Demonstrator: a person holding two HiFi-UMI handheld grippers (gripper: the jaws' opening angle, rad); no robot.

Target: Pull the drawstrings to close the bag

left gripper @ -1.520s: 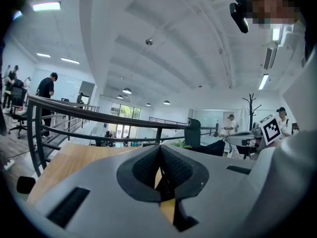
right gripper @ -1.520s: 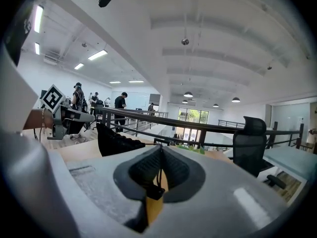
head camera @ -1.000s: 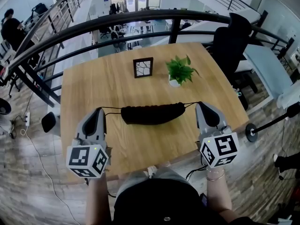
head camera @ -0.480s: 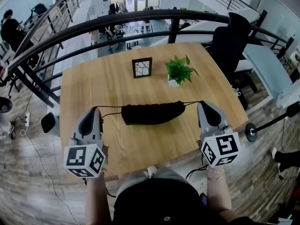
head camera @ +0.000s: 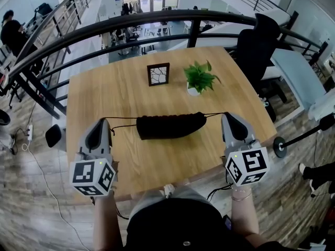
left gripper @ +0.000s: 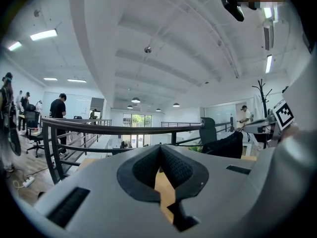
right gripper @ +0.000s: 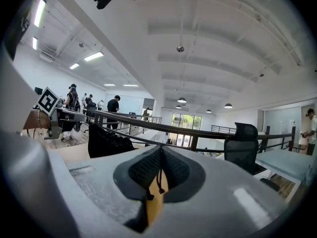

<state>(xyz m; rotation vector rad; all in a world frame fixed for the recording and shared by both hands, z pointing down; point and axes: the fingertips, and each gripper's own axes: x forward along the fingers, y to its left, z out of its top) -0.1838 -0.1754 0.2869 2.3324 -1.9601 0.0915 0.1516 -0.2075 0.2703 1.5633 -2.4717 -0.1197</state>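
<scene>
A black drawstring bag [head camera: 170,125] lies bunched along the middle of the wooden table [head camera: 131,93]. A thin black left drawstring [head camera: 123,121] runs taut from it to my left gripper [head camera: 103,121], which is shut on the cord. The right drawstring [head camera: 214,114] runs to my right gripper [head camera: 226,115], also shut on it. In the right gripper view a knotted cord end [right gripper: 159,180] hangs between the closed pads of the right gripper [right gripper: 160,148], with the bag [right gripper: 106,140] off to the left. In the left gripper view the left gripper [left gripper: 159,148] is closed and the bag [left gripper: 223,145] sits to the right.
A small black picture frame [head camera: 159,75] and a potted green plant [head camera: 200,78] stand on the far half of the table. A dark curved railing [head camera: 157,20] runs behind the table, and a black office chair [head camera: 256,46] stands at the far right corner.
My left gripper has drifted a little to the left, drawing out more of the left drawstring. The right gripper and the bag have stayed in place.
</scene>
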